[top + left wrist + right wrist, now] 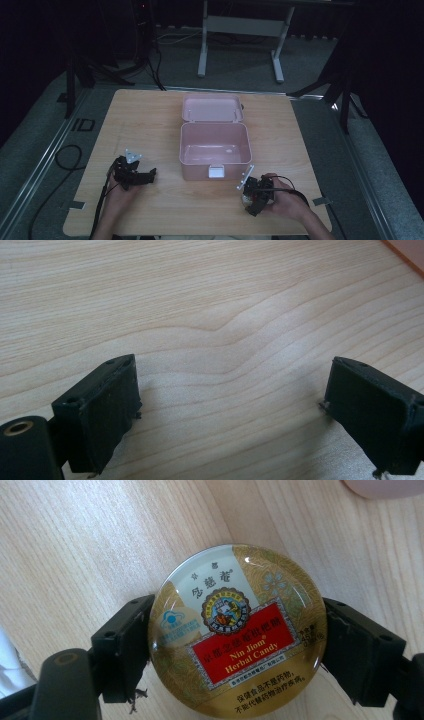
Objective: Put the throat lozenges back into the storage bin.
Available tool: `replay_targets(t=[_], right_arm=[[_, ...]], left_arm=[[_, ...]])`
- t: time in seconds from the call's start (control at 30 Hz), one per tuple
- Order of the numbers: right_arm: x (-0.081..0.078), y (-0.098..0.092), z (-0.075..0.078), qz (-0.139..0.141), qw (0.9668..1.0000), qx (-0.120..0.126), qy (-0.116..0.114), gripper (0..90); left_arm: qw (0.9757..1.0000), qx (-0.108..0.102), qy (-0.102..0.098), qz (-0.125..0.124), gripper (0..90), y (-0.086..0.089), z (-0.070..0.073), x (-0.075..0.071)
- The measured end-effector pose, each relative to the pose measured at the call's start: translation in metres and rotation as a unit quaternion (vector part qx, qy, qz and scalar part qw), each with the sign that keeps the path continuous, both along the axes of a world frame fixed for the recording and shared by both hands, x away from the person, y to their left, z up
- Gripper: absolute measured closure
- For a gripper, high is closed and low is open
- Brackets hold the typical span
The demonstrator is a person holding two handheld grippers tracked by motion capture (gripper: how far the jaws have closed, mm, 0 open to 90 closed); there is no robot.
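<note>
While the right gripper (235,645) clamps the candy tin (237,630) near the table's (150,120) front edge, the open pink box (215,145) waits empty; the left gripper (230,410) gapes, idle.

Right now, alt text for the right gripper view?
A round gold candy tin with a red "Nin Jiom Herbal Candy" label sits between the right tongs, whose black jaws press its two sides. It lies flat on a light wooden table, with a pink box corner at the top right edge.
</note>
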State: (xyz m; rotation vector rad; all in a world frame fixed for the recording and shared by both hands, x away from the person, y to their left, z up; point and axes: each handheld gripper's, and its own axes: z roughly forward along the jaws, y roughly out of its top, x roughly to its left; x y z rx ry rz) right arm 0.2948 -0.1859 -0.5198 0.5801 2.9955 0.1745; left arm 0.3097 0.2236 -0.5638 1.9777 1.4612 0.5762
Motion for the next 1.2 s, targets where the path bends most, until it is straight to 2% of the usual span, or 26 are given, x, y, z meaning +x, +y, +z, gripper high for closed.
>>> replay_targets(t=[1.2], right_arm=[[0.005,-0.014,0.036,-0.006,0.9997,-0.006,-0.023,20.0]], left_arm=[[1.0000,0.000,0.000,0.000,8.0,0.000,0.000,0.000]])
